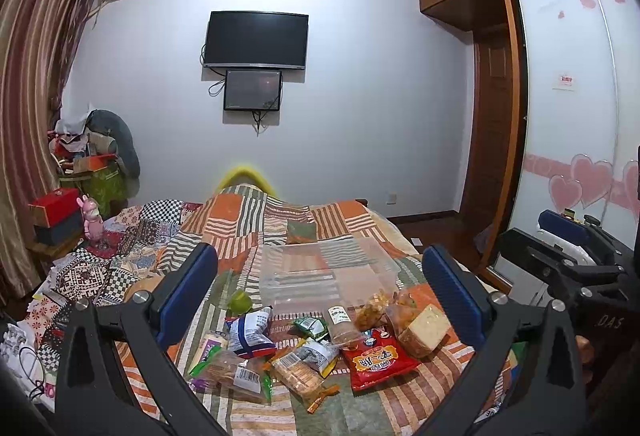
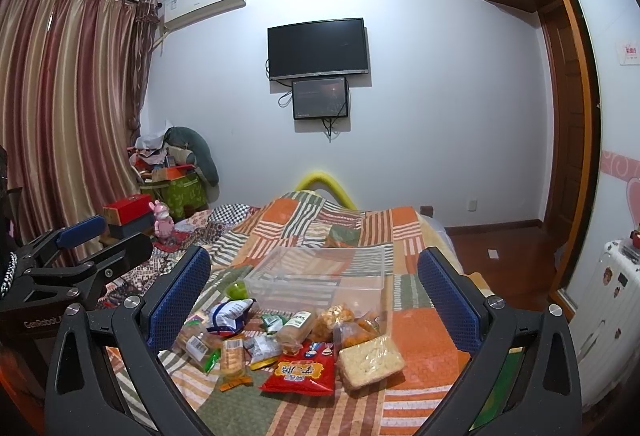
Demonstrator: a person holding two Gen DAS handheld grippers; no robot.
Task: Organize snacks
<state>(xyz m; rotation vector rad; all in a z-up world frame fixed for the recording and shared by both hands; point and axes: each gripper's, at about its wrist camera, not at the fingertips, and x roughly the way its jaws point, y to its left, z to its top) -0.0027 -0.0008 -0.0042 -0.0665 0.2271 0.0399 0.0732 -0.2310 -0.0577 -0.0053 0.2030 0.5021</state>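
Left gripper [image 1: 320, 296] level, jaws spread wide, nothing between blue pads [image 1: 188, 292]. Right gripper [image 2: 314, 294] alongside, likewise level, jaws wide apart, empty.

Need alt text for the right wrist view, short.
The open right gripper hovers over a pile of snack packets on a patchwork bedspread, a red chip bag nearest, with an empty clear plastic bin just behind the pile. The left gripper, also open, shows at the left edge; a wall TV hangs beyond.
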